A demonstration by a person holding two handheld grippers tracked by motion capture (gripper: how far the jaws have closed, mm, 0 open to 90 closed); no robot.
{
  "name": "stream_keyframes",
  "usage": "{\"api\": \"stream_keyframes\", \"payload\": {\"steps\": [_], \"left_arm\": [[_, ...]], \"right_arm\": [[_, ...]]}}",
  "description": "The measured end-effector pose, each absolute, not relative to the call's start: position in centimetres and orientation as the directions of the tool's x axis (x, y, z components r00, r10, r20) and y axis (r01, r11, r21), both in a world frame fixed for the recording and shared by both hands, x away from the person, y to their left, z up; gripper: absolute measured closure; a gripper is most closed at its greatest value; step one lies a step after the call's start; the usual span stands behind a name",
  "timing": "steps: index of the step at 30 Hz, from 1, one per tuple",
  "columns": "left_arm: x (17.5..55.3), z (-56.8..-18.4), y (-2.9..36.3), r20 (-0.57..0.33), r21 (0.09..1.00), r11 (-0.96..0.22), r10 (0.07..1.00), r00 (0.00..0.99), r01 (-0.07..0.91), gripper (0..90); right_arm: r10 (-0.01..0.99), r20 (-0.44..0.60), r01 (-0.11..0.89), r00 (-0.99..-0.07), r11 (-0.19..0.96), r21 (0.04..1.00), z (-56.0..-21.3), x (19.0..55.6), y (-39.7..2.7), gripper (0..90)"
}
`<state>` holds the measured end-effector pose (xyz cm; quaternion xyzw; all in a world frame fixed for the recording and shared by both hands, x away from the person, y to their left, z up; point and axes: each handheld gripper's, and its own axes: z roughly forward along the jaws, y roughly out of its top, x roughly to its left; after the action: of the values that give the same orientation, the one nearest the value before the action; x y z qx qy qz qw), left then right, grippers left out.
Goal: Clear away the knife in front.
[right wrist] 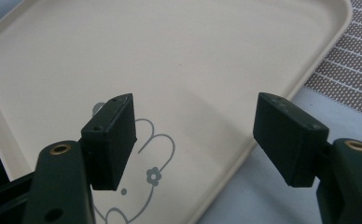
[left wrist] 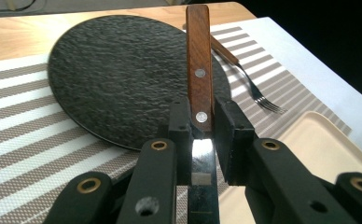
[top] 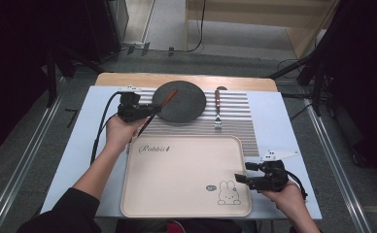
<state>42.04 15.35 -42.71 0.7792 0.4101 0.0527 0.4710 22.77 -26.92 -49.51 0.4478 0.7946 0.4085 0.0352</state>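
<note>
The left gripper [left wrist: 202, 128] is clamping a wooden-handled table knife [left wrist: 198, 65] over the round, textured black plate [left wrist: 123, 79], so it should be staying level while travelling (blade towards the hand), while the right gripper [right wrist: 195, 135] is idling with jaws spread over the beige rabbit-print tray [right wrist: 123, 46].

Grey carpeted floor [top: 177, 29] all around a pale blue counter with a wooden far edge [top: 186, 79]. Beyond that counter, black cables [top: 196, 34] trailing across the floor toward a light wooden step [top: 259, 19]. Left and right of the counter, metal floor rails [top: 26, 160] and black stand legs [top: 317, 73]. Dim, dark sides.
</note>
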Motion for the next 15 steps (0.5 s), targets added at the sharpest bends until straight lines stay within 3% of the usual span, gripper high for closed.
{"api": "stream_keyframes", "payload": {"steps": [15], "left_arm": [[39.8,-42.9,14.3,-0.321,0.77,-0.269,0.62,0.716,0.579,77.0]], "right_arm": [[0.741,0.31,0.684,-0.596,0.266,0.68,-49.5,22.8,-26.9,28.9]]}}
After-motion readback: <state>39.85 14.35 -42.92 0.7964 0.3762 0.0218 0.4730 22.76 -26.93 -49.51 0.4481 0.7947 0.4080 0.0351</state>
